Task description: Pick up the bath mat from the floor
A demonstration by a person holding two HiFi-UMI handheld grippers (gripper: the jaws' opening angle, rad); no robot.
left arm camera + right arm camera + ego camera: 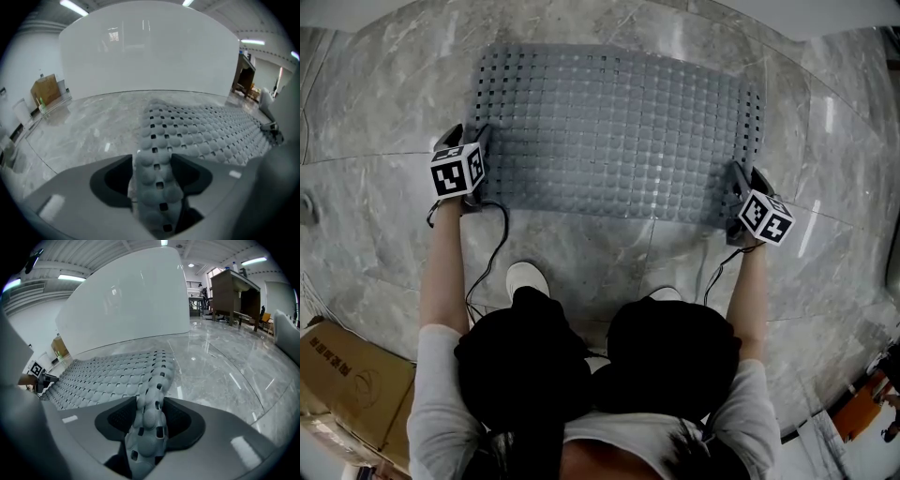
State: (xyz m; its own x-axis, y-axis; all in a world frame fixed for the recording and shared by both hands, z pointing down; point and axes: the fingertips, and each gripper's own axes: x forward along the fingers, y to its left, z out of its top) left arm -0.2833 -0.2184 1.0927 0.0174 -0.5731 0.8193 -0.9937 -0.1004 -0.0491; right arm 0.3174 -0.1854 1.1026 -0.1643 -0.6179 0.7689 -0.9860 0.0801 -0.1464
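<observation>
A grey bath mat (619, 131) with raised bumps and square holes lies on the marble floor (609, 253). My left gripper (476, 141) is at its near left corner and my right gripper (741, 178) at its near right corner. In the left gripper view the mat's edge (157, 183) stands folded upright between the jaws of the left gripper (152, 173). These jaws stand wide, with a thin gap at the left pad. In the right gripper view the right gripper (149, 418) pinches the folded edge (147, 427) between both pads.
A cardboard box (337, 375) stands at the near left. The person's white shoes (527, 278) and dark knees are just behind the mat, and cables (487, 253) trail from both grippers. A white curved wall (150, 56) rises beyond the mat. A wooden desk (234, 291) stands far right.
</observation>
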